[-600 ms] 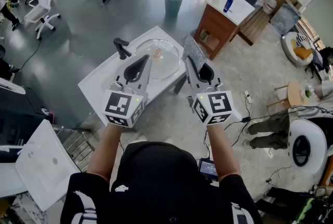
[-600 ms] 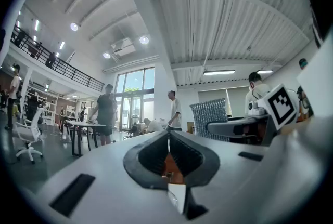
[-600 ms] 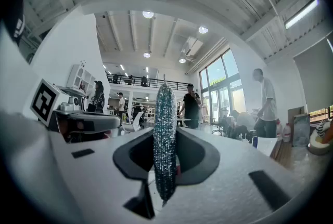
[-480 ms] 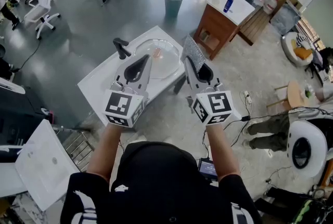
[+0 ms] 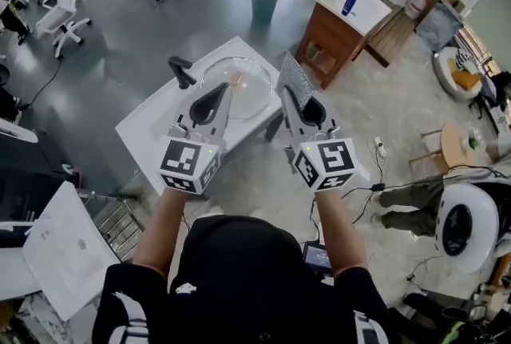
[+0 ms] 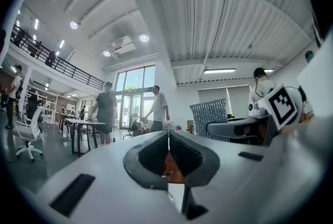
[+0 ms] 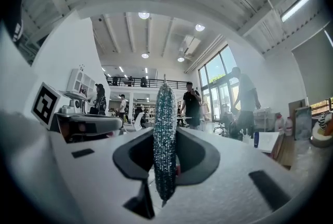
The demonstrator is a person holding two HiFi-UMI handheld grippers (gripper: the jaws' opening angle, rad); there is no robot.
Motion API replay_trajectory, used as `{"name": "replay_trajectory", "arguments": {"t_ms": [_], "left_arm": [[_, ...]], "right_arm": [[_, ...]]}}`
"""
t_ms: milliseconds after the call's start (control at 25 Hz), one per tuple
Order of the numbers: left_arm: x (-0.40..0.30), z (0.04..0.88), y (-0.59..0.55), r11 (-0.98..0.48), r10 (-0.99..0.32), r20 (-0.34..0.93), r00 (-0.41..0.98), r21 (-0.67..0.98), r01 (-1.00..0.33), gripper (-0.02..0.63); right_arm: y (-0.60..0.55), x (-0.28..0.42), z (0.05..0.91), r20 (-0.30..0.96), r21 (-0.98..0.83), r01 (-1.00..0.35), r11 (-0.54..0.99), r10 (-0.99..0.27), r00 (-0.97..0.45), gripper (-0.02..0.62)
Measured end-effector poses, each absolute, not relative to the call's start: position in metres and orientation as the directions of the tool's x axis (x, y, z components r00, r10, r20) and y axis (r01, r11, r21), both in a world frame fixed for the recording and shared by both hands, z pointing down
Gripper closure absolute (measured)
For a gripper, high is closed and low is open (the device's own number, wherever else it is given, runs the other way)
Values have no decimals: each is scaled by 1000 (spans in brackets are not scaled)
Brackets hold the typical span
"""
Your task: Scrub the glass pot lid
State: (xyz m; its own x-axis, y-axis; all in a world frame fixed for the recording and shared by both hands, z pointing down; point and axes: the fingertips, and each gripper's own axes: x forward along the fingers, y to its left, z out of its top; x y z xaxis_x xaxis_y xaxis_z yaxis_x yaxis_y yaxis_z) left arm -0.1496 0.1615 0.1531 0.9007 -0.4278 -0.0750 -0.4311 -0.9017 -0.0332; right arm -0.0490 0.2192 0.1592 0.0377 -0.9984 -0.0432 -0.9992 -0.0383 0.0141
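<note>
Below, white table [image 5: 152,127] bearing glass pot lid [image 5: 254,92], grey floor [image 5: 128,23], bin [image 5: 265,2]

The worktop [image 5: 148,131] is plain white. On it, the pot lid [image 5: 247,95] is clear glass with an orange-brown spot at its middle. At the worktop's far left edge stands a black fixture [image 5: 182,73]. The left claw [image 5: 227,91] and right claw [image 5: 286,95] are pale grey with black insets, and their cubes [image 5: 190,164] bear black-and-white square markers. The scrubbing pad [image 5: 297,81] is glittery silver mesh. Beyond the worktop, the bin [image 5: 266,4] is dull teal and the cabinet [image 5: 331,39] is red-brown with a white top.
</note>
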Motion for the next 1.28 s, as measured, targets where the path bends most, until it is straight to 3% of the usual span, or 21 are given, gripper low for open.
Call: {"name": "replay_trajectory", "arguments": {"t_ms": [600,1280], "left_arm": [[-126,175,178,-894,-445,-39,895,-29,-446,600],[-106,177,80,-888,-454,-49,890,104,-448,598]], "right_arm": [[229,-27,180,-27,-19,-1000,-4,-1000,4,526],[143,-5,187,2,-8,-1000,18,-1000,-18,526]]}}
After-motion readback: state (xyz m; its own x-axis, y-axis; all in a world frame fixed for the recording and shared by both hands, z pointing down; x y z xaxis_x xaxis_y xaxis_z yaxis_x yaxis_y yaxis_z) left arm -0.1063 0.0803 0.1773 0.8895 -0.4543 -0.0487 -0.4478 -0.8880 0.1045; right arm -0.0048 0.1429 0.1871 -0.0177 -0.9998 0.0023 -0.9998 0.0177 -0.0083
